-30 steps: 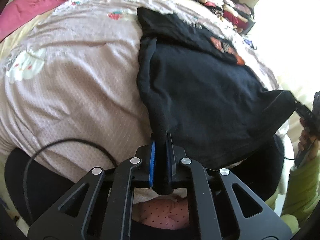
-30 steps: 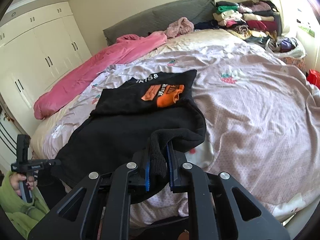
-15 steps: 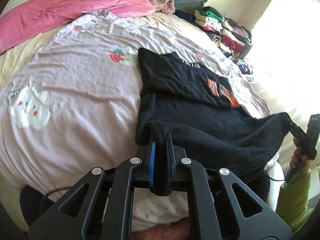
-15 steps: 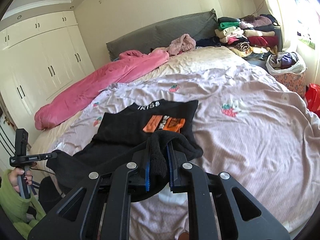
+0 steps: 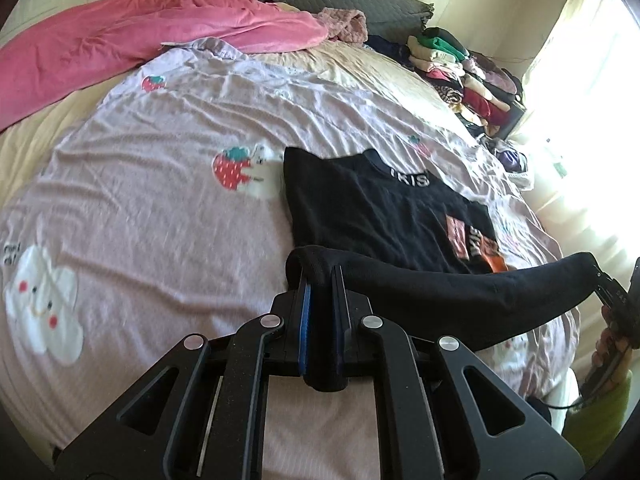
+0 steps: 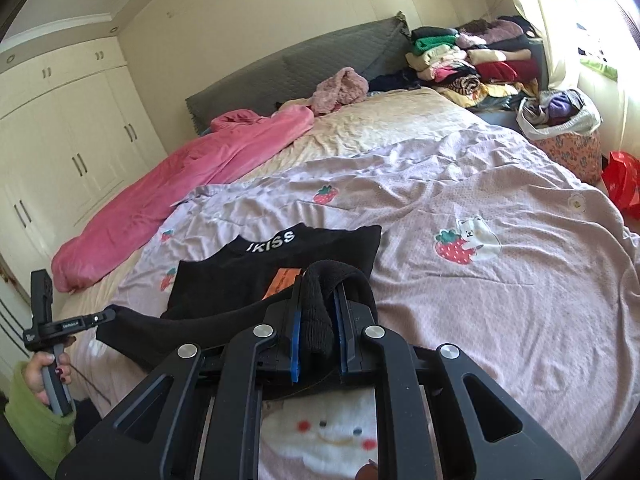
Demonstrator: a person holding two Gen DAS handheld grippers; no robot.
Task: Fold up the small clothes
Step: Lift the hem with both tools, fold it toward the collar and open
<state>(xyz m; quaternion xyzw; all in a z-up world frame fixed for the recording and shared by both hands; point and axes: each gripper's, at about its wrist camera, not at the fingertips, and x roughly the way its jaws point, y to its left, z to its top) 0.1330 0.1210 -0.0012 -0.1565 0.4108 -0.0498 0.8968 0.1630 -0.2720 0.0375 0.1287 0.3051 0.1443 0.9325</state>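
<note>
Left wrist: both grippers' fingers (image 5: 305, 312) clench black shirt (image 5: 380, 208) hem (collar pointing headboardward).

Your left gripper (image 5: 320, 284) and right gripper (image 6: 318, 300) are black, with blue finger pads (image 5: 305, 328) and silver screws. Your sleeves (image 6: 34, 416) are lime green, fingernails dark red.
</note>
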